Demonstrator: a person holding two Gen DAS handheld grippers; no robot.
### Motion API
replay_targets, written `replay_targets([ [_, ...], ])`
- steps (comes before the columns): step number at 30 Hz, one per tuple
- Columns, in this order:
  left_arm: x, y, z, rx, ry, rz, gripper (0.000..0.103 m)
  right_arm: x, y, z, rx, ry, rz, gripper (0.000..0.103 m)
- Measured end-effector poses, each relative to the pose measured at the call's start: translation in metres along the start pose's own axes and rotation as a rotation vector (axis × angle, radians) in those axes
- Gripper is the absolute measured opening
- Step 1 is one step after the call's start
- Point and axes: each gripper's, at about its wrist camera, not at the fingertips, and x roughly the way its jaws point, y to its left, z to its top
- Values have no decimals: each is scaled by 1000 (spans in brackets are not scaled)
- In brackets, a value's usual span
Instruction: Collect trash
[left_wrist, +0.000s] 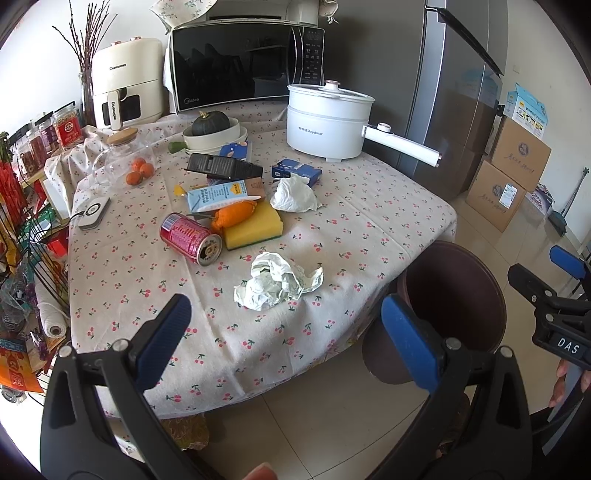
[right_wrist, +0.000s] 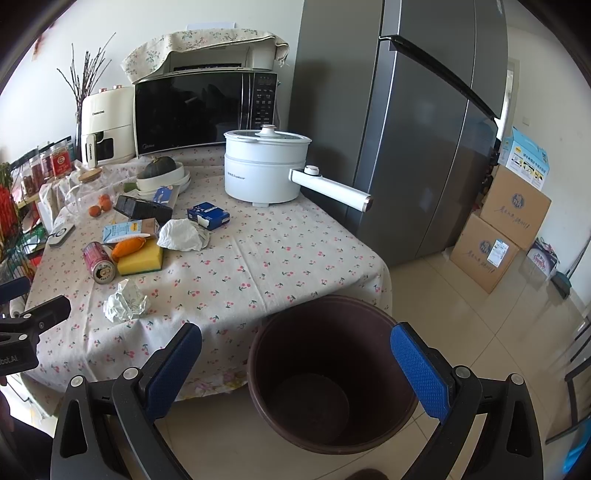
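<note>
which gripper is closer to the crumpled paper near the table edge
Left. The left gripper hovers open just in front of the crumpled paper; the right gripper is off to its right, open above the brown bin.

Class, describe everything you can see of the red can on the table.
The red can is a metal-looking drink can with pale print along its side. It lies on its side on the cherry-print tablecloth, with one gold-coloured end turned toward the near table edge. It looks undented; whether it is opened cannot be told. It lies just left of the yellow sponge, near the orange cloth; contact is unclear. Neither gripper touches it.
</note>
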Motion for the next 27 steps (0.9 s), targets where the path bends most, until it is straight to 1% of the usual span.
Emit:
replay_targets([
  [17,0,1,0,3,3,2,103,1,0,0,2,-1,0,103],
  [27,1,4,-1,4,24,-6,103,1,-1,-1,5,-3,-13,103],
])
